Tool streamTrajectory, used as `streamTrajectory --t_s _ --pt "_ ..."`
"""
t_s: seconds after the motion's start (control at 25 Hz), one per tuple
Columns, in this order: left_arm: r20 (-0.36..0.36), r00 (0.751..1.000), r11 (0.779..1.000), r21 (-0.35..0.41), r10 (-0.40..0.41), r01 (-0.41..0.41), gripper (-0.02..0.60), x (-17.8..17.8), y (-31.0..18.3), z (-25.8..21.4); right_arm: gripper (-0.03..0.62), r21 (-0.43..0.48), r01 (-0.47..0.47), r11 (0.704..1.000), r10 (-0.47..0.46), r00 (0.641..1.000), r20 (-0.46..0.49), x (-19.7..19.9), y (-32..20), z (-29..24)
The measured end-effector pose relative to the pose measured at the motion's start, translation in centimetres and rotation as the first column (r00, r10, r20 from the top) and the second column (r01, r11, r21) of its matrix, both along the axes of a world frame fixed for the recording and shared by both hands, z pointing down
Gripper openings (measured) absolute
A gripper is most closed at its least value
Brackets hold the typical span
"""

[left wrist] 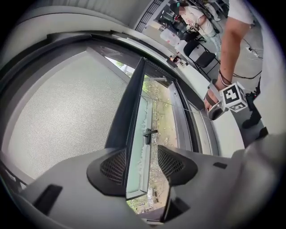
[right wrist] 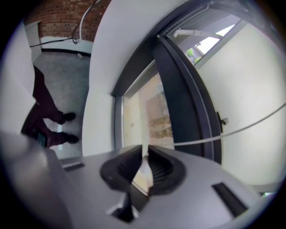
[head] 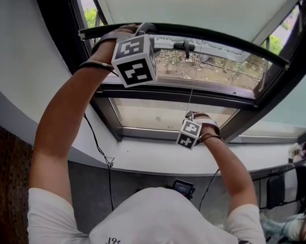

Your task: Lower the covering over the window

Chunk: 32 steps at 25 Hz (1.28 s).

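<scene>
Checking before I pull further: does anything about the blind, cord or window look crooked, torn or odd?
Nothing stands out. The blind shows no tear, its bottom bar sits between the left gripper's open jaws, and the right gripper pinches the cord. The glass looks intact.

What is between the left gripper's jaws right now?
The blind's dark bottom bar, inside the left gripper's jaws, not yet clamped; the left gripper view shows it.

A grey floor (head: 88, 192) stretched below the white window ledge (head: 156, 158). A black chair (head: 286, 188) stood on it at the right, and a person's dark shoes (right wrist: 70, 117) were planted near the wall.
</scene>
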<state>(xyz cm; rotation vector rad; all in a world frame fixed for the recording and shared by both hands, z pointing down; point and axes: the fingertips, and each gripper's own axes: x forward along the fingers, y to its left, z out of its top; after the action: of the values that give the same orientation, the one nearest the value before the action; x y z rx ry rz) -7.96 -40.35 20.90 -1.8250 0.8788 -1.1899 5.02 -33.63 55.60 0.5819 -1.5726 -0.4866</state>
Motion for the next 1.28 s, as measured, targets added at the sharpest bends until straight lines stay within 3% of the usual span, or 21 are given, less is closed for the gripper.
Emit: streamTrajectory --t_s 0.36,0.76,1.0,1.28 --pt "0.067 0.997 0.997 -0.054 -0.043 0.046 0.232 -0.2 0.3 1.2 0.048 -0.020 -0.035 0.999 0.036 0.998 0.050 0.3 0.7 0.7" --pt "0.051 0.996 0.992 -0.101 -0.067 0.072 0.232 0.0 0.5 3.1 0.048 -0.052 -0.037 0.998 0.039 0.999 0.033 0.6 1.7 2.7" --pt "0.073 0.995 0.985 -0.152 -0.075 0.085 0.230 0.2 0.8 7.2 0.048 -0.120 -0.041 0.992 0.043 0.999 0.008 1.8 3.4 6.3" --pt "0.050 0.995 0.982 -0.162 -0.086 0.093 0.224 0.4 0.8 8.4 0.048 -0.138 -0.068 0.988 0.074 0.997 0.036 1.8 3.9 7.5"
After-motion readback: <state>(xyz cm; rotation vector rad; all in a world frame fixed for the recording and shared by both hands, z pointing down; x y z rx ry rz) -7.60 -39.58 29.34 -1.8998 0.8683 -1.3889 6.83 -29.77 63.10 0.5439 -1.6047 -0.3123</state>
